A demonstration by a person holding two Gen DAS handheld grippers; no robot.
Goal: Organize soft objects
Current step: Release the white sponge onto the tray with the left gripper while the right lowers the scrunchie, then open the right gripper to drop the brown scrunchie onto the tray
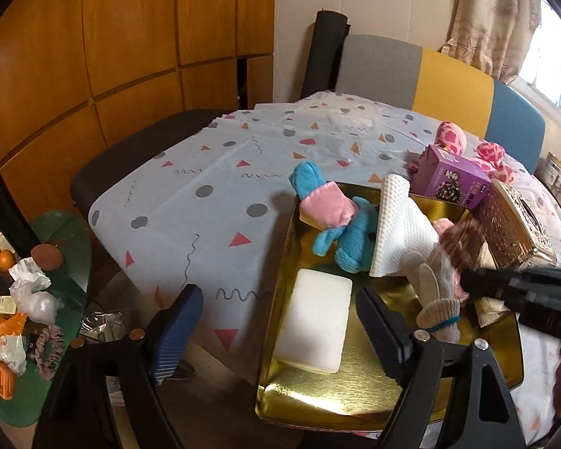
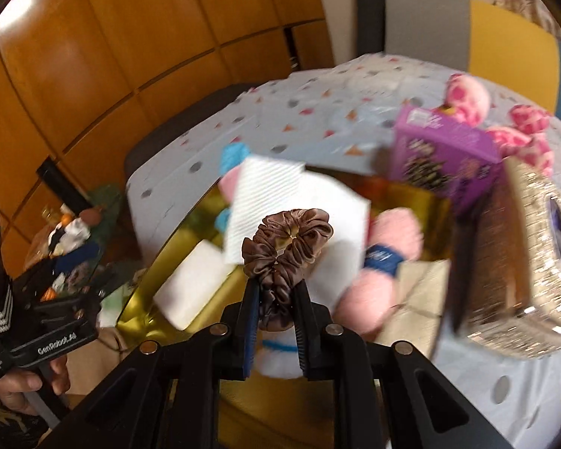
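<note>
One table [image 1: 190,194] carrying everything, patterned cloth covering it. Gold tray [image 1: 355,404] sitting at near edge, holding blue plush [image 1: 351,239], white sponge [image 1: 314,321], glove [image 1: 435,299]. Right gripper [image 2: 276,301] hovering over tray, pinching brown scrunchie [image 2: 286,243]. Left gripper [image 1: 280,333] hanging wide apart, gripping nothing, straddling tray's left rim.

"GenRobot.AI" in white on the black body of the left claw [image 2: 61,331].
</note>
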